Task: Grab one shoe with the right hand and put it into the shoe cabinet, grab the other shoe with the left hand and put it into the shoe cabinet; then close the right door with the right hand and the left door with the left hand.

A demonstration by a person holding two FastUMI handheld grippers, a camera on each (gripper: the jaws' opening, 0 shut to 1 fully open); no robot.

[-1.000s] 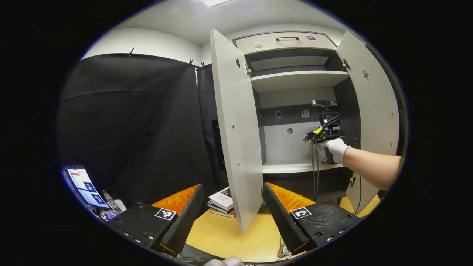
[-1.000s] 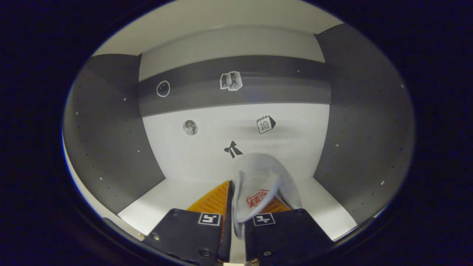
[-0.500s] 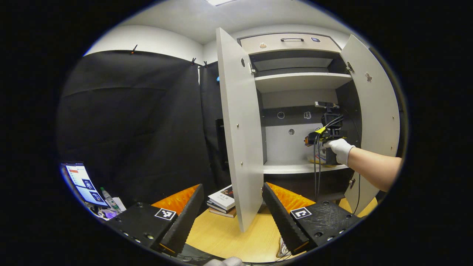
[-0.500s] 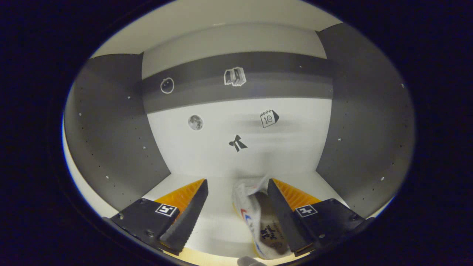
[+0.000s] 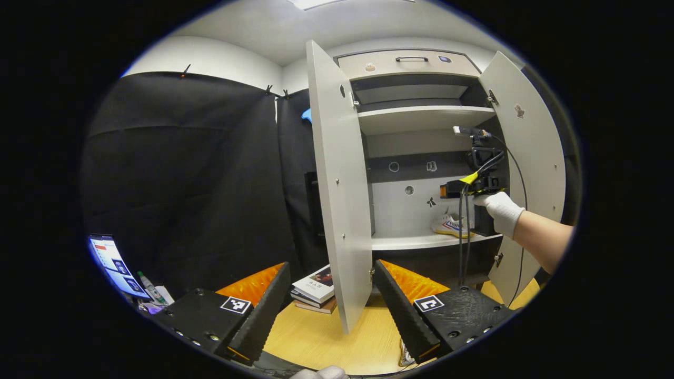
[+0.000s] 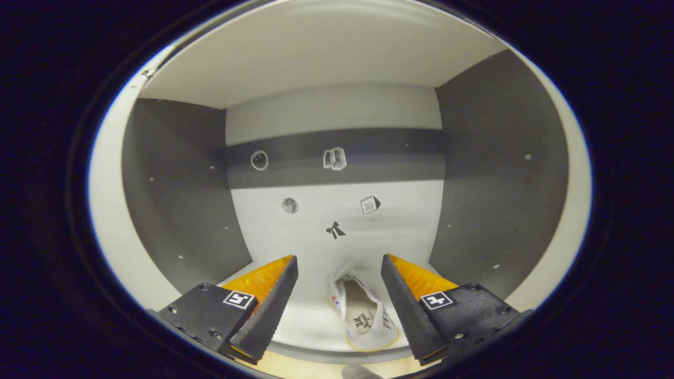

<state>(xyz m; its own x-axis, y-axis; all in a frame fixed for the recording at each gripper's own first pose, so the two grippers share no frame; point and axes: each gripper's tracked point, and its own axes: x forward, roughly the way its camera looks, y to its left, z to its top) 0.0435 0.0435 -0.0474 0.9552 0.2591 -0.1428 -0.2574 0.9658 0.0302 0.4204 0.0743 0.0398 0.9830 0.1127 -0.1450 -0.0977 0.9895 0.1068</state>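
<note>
The shoe (image 6: 363, 316) lies on the cabinet (image 5: 421, 113) shelf near its front edge, free of the right gripper (image 6: 339, 263), whose jaws stand wide apart. Both doors (left door (image 5: 339, 200), right door (image 5: 532, 173)) stand open. The left gripper (image 5: 331, 268) hangs over the table (image 5: 316, 337) before the left door's edge, jaws apart, holding nothing.

One shoe (image 6: 363, 316) on the cabinet shelf (image 5: 421, 241); two open doors, left (image 5: 339, 189) and right (image 5: 532, 158); one drawer (image 5: 408, 62); perhaps three stacked books (image 5: 316, 288) on the tabletop (image 5: 326, 337); five stickers (image 6: 335, 230).
</note>
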